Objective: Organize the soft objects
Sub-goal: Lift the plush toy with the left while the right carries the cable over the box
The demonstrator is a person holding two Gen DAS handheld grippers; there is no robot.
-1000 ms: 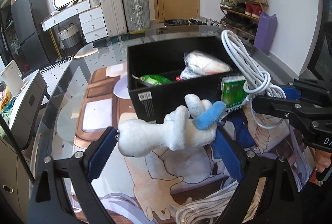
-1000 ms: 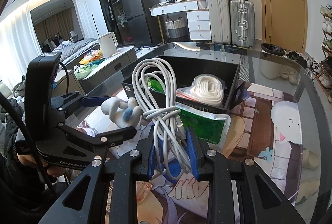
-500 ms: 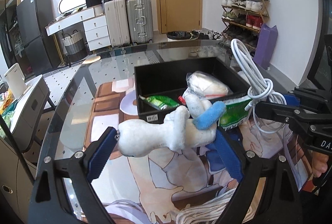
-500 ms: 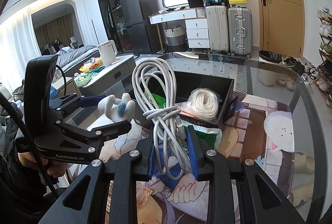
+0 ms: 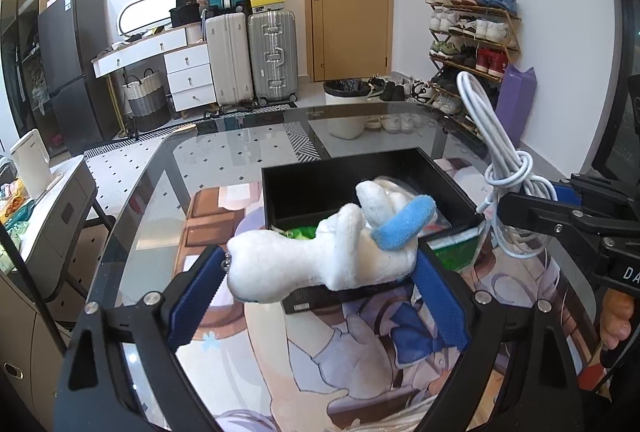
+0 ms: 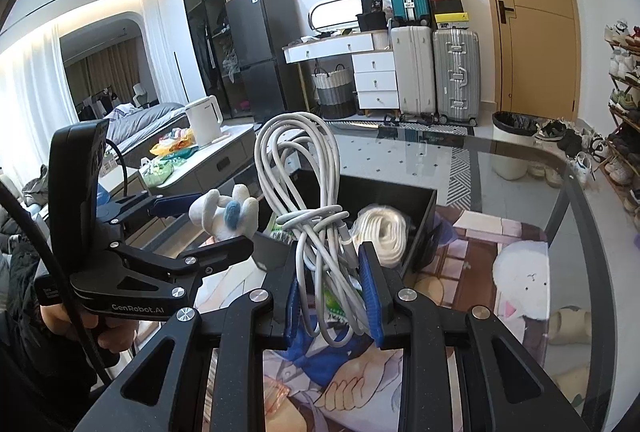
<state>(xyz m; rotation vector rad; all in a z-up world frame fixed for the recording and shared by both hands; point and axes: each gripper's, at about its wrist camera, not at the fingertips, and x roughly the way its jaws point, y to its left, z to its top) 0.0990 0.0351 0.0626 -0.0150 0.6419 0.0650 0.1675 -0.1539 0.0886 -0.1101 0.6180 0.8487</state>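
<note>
On the left, the left tool (image 5: 316, 290) has its two blue-padded fingers spread wide and clamped across the length of a white plush toy (image 5: 320, 252), one pad at each end; the toy lies crosswise between them, with a blue fabric band (image 5: 404, 222) near its right end. The toy is lifted clear of the glass surface (image 5: 168, 192), in front of and slightly above a black storage box (image 5: 288, 192) that sits on the surface over a cartoon-printed mat (image 5: 360, 360). Inside the box, a green packet (image 5: 300, 232) shows just behind the toy, and in the right wrist view a bagged coil of white rope (image 6: 386, 232) lies there too. Another green packet (image 5: 456, 252) rests outside the box at its near right corner. To the right, the right tool (image 6: 332, 302) has its blue pads drawn close together, pinching a bundled white cable (image 6: 308, 200); the cable's loops stand upright above the pads, bound round the middle by its own turns, and its lower loops hang below them. The bundle is held in the air near the box's front edge. A person's hand (image 6: 84, 328) grips the left tool's handle at the far left of the right wrist view. Suitcases, a door and a shoe rack stand in the background.
</note>
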